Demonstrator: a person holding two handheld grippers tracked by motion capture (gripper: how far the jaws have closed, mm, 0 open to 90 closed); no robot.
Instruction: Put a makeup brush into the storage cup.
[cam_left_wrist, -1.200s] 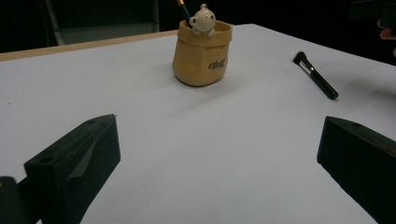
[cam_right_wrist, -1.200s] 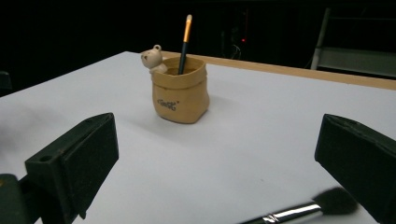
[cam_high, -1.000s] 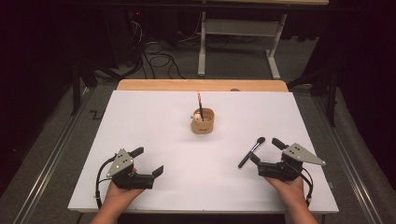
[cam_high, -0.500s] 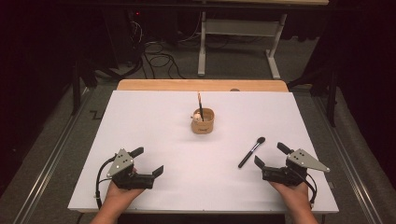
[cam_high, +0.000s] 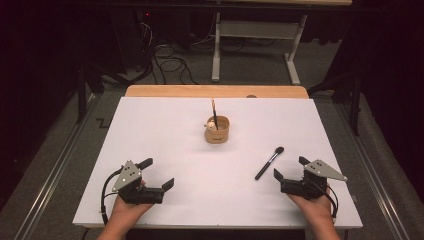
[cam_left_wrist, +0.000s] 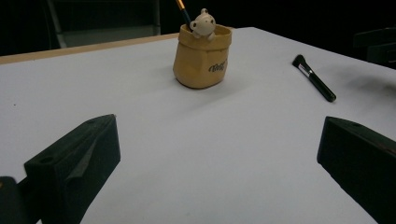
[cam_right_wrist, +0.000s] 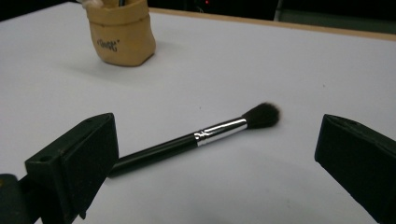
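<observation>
High view. Item: makeup brush (cam_high: 269, 163), black, lying flat on the white bench (cam_high: 165, 135). Position: right half, just ahead and to the left of my right gripper (cam_high: 289, 168), apart from it. Long axis: diagonal, bristle head pointing away from me and to the right, handle end nearest the gripper. Item: tan pot (cam_high: 218, 130), upright at the bench's middle, a thin brush (cam_high: 214, 113) standing in it. Item: my left gripper (cam_high: 159, 173), resting at the near left, jaws spread wide, nothing between them, well apart from the makeup brush. My right hand is plainly the nearer one.

Left gripper view. Both black jaws stand far apart with bare bench between. The pot (cam_left_wrist: 201, 57) sits ahead, a small bear figure (cam_left_wrist: 204, 23) at its rim. The makeup brush (cam_left_wrist: 314, 78) lies far to the right.

Right gripper view. Jaws wide, holding nothing. The makeup brush (cam_right_wrist: 196, 137) lies across the gap between them, a little ahead, handle end running towards the left jaw, bristles up and to the right. The pot (cam_right_wrist: 122, 31) stands beyond, upper left.

Judgement: the pick falls to my right gripper, a short reach forward onto the handle; the shaft lies crosswise to the jaws, so a turn of the hand may be needed.
</observation>
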